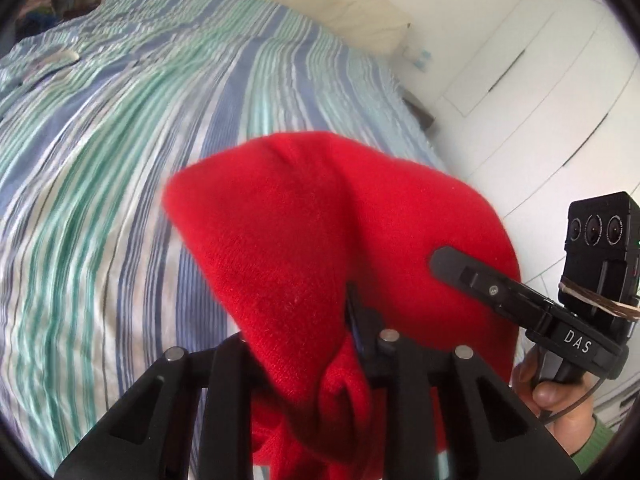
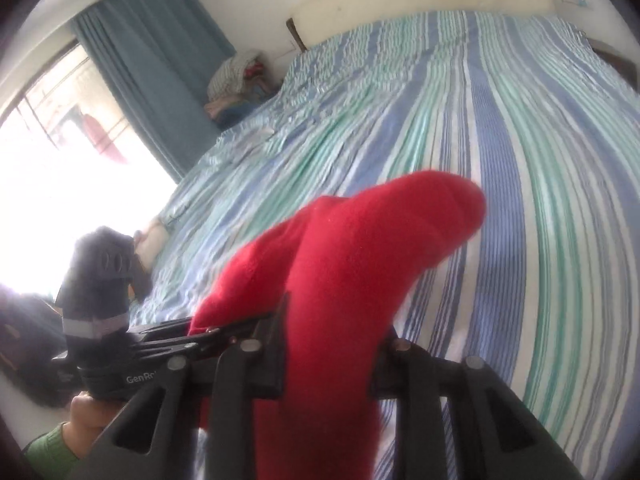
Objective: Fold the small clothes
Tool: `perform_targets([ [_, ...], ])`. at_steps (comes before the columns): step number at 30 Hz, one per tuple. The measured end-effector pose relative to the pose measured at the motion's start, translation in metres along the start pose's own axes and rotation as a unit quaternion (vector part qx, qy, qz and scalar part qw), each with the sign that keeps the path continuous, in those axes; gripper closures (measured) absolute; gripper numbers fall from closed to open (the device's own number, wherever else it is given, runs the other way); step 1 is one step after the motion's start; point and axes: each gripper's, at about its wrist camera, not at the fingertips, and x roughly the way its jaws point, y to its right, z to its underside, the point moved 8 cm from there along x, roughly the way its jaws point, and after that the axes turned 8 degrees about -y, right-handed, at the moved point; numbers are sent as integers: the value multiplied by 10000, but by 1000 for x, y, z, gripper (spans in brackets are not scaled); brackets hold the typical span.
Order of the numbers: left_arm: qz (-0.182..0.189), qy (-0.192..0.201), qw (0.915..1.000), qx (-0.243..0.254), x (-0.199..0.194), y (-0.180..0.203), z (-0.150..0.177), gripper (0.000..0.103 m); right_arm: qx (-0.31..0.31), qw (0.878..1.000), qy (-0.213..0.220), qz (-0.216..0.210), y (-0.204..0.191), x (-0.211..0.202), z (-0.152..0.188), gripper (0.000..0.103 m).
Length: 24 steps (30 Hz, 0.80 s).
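Knitwear, bright red, fills the foreground of both wrist views: a small red garment (image 1: 304, 240) held up above the striped bedspread (image 1: 120, 140), not lying on it. The left gripper (image 1: 320, 344) has its 2 fingers closed on a bunched part of the cloth, which spills down between the linkages. The right gripper (image 2: 328, 356) is likewise clamped on the garment (image 2: 360, 248), a thick roll of fabric running up and forward from its fingers. In the left wrist view 1 finger (image 1: 472, 276) of the right tool lies against the red cloth, so the 2 tools sit close together over the near part of the bedspread (image 2: 500, 160).

Judged from this, the garment has yet to be spread flat, and the risks follow from the grips. Both tools seem to hold wads, not edges, so lowering it onto the bedspread could leave a lump in place of a flat layer. Pulling the tools apart could stretch the knit or drag it out of 1 grip. The bedspread is soft and rippled, so any fold pressed there may skew.
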Motion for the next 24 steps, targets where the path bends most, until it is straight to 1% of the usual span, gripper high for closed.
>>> perform_targets([
  [2,142,63,9998,99,-14,18,-13,77,-132,9995,267,-49,-7,-34,-24,75],
  [3,166,29,9998,128,-16,23,-13,75,-158,9992,352,-66,-9,-48,-33,75],
  [4,144,-45,9998,146,-11,26,-9,67,-143,9991,382,-94,-9,-57,-38,74],
  [5,15,-124,9998,132,-3,24,-2,51,-92,9992,363,-127,-7,-62,-41,73],
  [6,-196,-196,9996,91,6,19,12,39,-22,9995,285,-154,-4,-61,-40,65],
  [7,-512,-246,9984,36,15,10,30,18,54,9998,152,-106,4,-58,-33,55],
  [8,-894,-240,9957,28,23,-1,48,13,104,9999,-25,-3,17,-55,-16,45],
  [9,-1243,-263,9919,80,28,-10,71,13,135,9995,-212,211,30,-50,3,18],
  [10,-1527,-337,9876,150,32,-17,95,13,156,9978,-358,539,44,-47,25,7],
  [12,-1898,-393,9807,260,29,-20,141,13,113,9914,-522,1193,68,-54,76,7],
  [13,-2056,-367,9774,311,23,-17,158,12,89,9877,-616,1434,76,-59,102,7],
  [14,-2223,-307,9738,355,17,-13,170,11,93,9837,-682,1658,84,-64,127,7],
  [15,-2459,-259,9681,398,10,-9,176,10,128,9799,-713,1860,90,-70,150,7],
  [17,-2885,-74,9563,478,-8,4,182,6,216,9753,-729,2072,93,-85,185,7],
  [18,-2980,39,9531,522,-19,12,183,5,246,9739,-692,2147,91,-94,196,6],
  [21,-3004,357,9511,631,-48,37,182,4,116,9713,-462,2330,72,-126,210,1],
  [22,-3068,417,9487,639,-57,43,183,2,49,9703,-376,2388,64,-137,211,1],
  [24,-3302,557,9398,687,-72,52,182,2,-44,9696,-246,2435,49,-157,212,1],
])
